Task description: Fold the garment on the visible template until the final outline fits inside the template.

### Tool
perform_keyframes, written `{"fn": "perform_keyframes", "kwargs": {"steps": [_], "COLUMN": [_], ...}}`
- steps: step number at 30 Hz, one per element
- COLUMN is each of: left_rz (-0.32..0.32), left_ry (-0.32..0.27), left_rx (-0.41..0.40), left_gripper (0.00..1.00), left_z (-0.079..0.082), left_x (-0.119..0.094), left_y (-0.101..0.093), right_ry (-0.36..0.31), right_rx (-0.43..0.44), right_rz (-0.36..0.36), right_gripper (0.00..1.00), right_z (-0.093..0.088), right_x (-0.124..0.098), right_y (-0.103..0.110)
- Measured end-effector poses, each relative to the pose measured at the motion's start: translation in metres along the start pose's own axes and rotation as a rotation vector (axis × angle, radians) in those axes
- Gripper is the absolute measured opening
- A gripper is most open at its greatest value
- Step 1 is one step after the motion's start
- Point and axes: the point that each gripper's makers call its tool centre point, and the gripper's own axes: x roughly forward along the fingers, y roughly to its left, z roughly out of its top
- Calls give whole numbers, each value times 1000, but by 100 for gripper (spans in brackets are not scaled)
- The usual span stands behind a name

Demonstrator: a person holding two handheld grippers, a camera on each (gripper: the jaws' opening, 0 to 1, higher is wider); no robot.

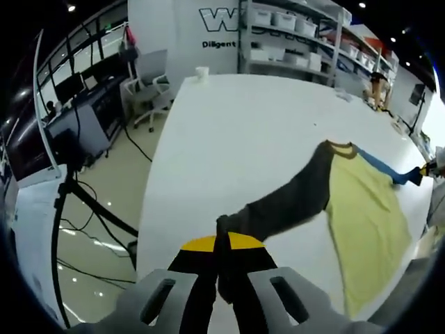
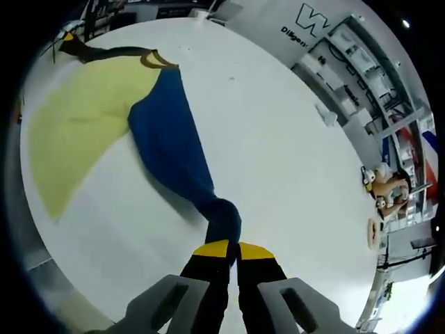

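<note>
**A:** So your left tongs [image 1: 224, 268] are pinched closed on the grey sleeve [image 1: 288, 198], and your right tongs [image 2: 233, 256] are clamped on the blue sleeve [image 2: 174, 149]. The garment's yellow body [image 1: 365, 209] lies stretched on the white bench [image 1: 236, 132], off toward 2 o'clock in the left gripper view and 10 o'clock in the right gripper view. I can't spot any template outline.

**B:** Yeah, and that's your risk, I'd guess. With both cuffs pulled apart, a sleeve could slip out, or the body could drag toward the bench edge. Folding blind, you'd likely land it crooked.
</note>
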Motion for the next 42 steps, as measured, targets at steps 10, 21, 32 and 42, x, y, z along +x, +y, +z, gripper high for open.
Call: {"fn": "perform_keyframes", "kwargs": {"steps": [10, 21, 32, 42], "left_rz": [21, 45, 34, 47], "left_ry": [29, 54, 69, 44], "left_rx": [8, 23, 71, 124], "left_gripper": [3, 3, 3, 3], "left_z": [-15, -25, -32, -33], "left_x": [1, 2, 10, 13], "left_y": [7, 12, 1, 2], "right_ry": [61, 111, 147, 147], "right_rx": [-89, -101, -109, -77], "right_rz": [18, 37, 102, 160], "right_gripper": [0, 0, 0, 0], "right_z": [-20, -42, -57, -64], "right_x": [13, 23, 31, 33], "right_y": [13, 19, 44, 53]}}
